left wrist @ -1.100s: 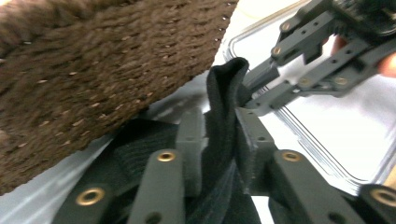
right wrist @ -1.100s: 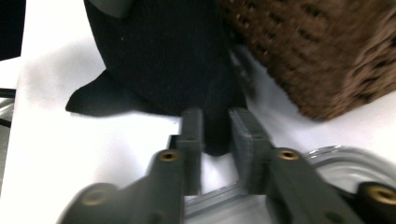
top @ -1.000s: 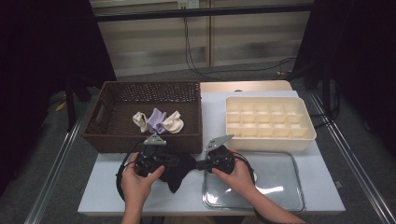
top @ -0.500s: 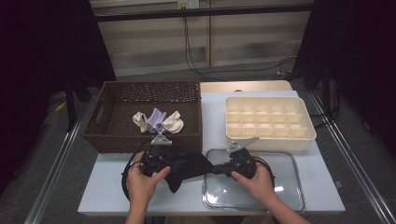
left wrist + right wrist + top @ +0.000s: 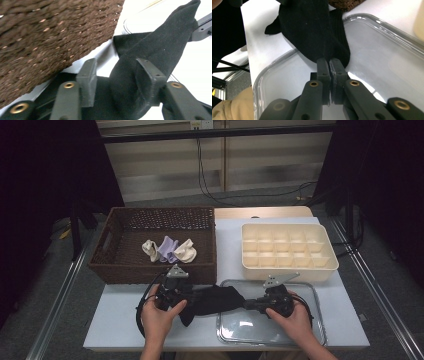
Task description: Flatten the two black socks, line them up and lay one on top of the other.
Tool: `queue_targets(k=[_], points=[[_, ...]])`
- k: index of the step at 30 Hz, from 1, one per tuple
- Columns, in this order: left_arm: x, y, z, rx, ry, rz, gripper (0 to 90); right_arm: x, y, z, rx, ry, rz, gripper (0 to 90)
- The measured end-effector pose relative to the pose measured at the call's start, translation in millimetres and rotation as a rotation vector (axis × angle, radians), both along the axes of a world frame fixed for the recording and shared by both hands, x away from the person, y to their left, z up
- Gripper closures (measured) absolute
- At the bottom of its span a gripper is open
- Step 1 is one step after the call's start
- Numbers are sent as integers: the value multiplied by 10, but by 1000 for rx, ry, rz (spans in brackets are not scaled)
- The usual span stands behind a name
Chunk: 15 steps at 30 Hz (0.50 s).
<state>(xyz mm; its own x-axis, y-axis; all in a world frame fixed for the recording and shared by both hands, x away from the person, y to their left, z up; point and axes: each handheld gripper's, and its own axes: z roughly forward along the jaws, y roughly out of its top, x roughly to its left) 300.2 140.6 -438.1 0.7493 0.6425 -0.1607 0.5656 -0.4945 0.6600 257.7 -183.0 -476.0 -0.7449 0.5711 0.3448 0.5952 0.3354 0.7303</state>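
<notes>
So there's a black sock (image 5: 212, 300), soft matte knit with ribbing at one end, stretched out flat-ish between the two grippers along the front of a white table (image 5: 120, 320). One end hangs over the rim of a clear glass tray (image 5: 300, 335) with rounded corners and a shiny lip; the rest lies on the tabletop just in front of a dark brown woven wicker basket (image 5: 125, 265), rectangular with a handle cutout in its side. Inside the basket are three small bundles, two cream socks (image 5: 186, 251) and a pale purple one (image 5: 167, 248). To the right sits a cream plastic organizer tray (image 5: 287, 265) split into a grid of small square compartments. Behind the table it's a dim room with pale wall panels, a black cable (image 5: 220, 195) drooping down, and metal rails on the floor. The right gripper (image 5: 329, 65) is clamped tight on the sock's ribbed edge, right over the glass tray. The left gripper (image 5: 117, 75) has jaws partly apart, they've just been opening, and the sock's other end is bunched between them, draped against one pad but not squeezed.
</notes>
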Motion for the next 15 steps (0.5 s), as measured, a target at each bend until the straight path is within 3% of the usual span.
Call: queue_targets(k=[5,10,15], points=[[11,-39,-54,12,12,-4,549,-59,-68,12,-17,-17,-18,867],[13,-93,-94,16,20,-12,582,-86,-62,77,-19,-69,-37,731],[33,-146,-139,24,32,-26,612,-102,73,178,-45,-134,-15,640]])
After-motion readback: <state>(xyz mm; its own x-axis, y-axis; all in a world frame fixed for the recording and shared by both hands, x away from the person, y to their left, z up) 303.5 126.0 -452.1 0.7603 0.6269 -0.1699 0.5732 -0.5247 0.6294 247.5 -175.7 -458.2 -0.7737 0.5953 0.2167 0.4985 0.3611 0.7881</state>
